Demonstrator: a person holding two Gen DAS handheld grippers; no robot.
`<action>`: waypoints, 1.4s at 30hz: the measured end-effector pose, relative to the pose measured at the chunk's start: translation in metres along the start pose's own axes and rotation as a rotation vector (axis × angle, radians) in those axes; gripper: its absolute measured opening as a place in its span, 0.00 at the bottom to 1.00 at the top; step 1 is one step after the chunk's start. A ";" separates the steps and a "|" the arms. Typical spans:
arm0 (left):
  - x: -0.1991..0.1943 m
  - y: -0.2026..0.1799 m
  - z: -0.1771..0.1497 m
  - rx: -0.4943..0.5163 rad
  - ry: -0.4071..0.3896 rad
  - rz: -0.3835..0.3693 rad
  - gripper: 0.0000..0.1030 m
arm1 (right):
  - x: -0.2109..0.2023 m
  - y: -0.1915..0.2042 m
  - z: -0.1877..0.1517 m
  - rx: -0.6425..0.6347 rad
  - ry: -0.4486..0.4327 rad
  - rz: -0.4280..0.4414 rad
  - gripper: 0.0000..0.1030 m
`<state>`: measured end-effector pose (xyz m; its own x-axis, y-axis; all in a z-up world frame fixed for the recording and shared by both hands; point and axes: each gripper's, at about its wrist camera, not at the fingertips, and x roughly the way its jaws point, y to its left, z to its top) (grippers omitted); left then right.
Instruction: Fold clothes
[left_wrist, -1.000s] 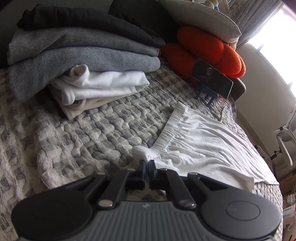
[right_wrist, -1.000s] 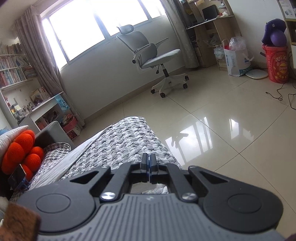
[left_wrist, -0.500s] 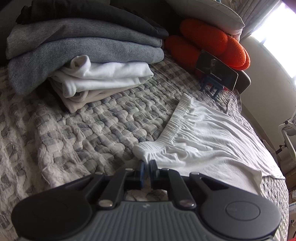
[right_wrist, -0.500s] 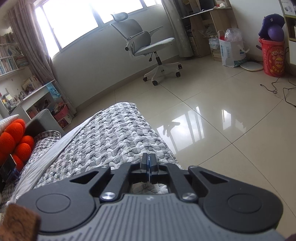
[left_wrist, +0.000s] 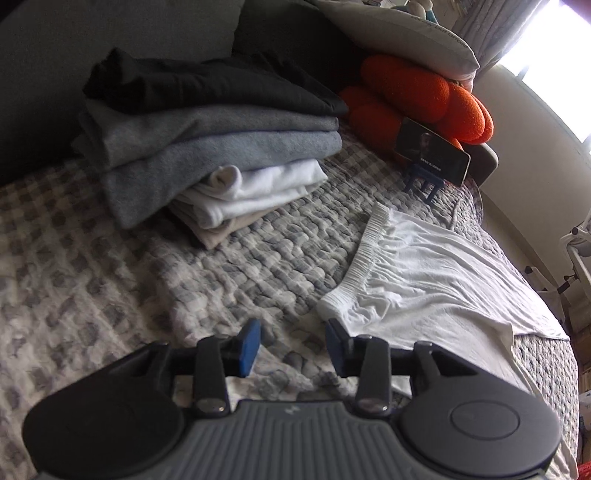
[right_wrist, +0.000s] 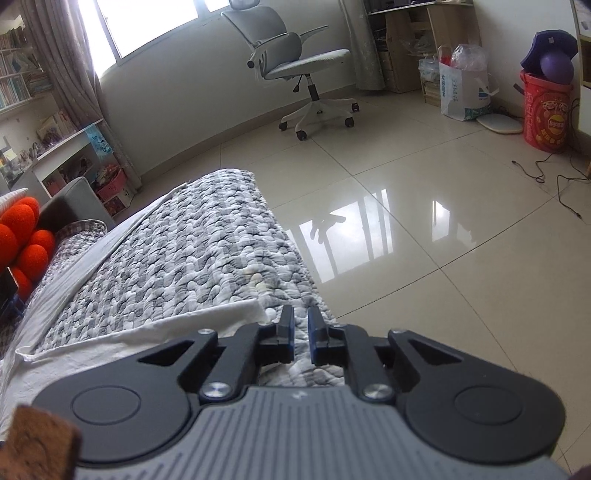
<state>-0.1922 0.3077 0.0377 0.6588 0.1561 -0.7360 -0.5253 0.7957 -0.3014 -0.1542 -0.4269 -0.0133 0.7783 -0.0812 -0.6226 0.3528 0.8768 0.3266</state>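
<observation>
- Far left in the left wrist view, the folded stack sits on the quilted bed cover: black on top, grey under it, white and beige at the bottom. Its lower layers stick out unevenly, so a careless brush could skew the pile.
- The left gripper hangs low over the cover with its jaws spread wide and nothing between them. Closing here, I'd say, risks pinching quilt along with cloth.
- Just right of it, the white garment lies spread flat, its ribbed waistband corner next to the right-hand pad. That corner is bunched; a grab there may catch only one layer and the fold would come out crooked.
- Further right, the phone on its small stand stands near the waistband's far end; swinging cloth could tip it.
- Over to the right wrist view: the right gripper has its jaws parted only narrowly, holding nothing, at the bed's edge.
- The garment's hem corner lies just left of it, close to the drop to the tiled floor; a loose pull could slide it off.
</observation>
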 end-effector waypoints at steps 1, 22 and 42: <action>-0.009 0.003 0.003 0.000 -0.007 0.015 0.46 | -0.004 -0.003 0.003 0.002 -0.008 -0.003 0.12; 0.066 -0.103 0.077 0.030 -0.024 -0.086 0.79 | 0.044 0.093 0.061 -0.137 0.030 0.291 0.40; 0.186 -0.157 0.132 0.072 0.126 -0.099 0.73 | 0.193 0.202 0.156 -0.137 0.277 0.382 0.41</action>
<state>0.0836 0.2891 0.0278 0.6302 0.0032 -0.7764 -0.4182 0.8440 -0.3360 0.1482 -0.3398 0.0432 0.6650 0.3710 -0.6482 -0.0169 0.8752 0.4835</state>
